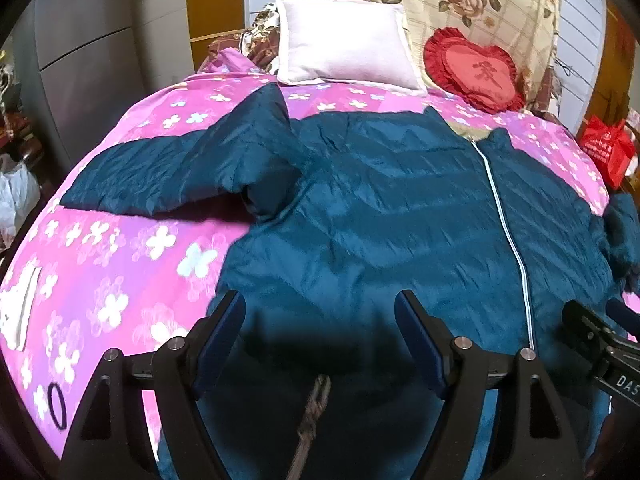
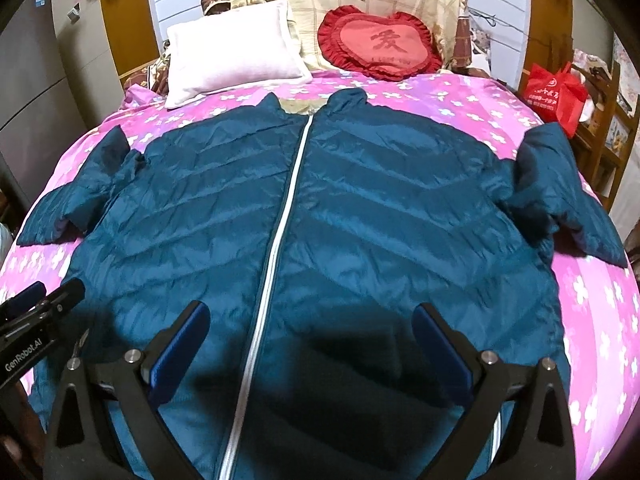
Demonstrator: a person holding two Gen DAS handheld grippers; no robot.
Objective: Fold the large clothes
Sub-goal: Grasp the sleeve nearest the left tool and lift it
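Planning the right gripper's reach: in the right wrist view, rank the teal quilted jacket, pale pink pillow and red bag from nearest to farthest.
1. Teal quilted jacket, directly under the right gripper.
2. Pale pink pillow, far left, by the headboard.
3. Red bag, beyond the bed's far right edge; too close to the pillow to rank firmly.

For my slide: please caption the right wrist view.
Open right hand-held gripper above zipped teal jacket spread on pink floral bedspread.

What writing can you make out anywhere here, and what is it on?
"GenRobot.AI": side of the left gripper.
"DAS", cut off by the frame edge: right gripper.
"爱": red heart cushion.
White print on the red bag: too blurred to read.
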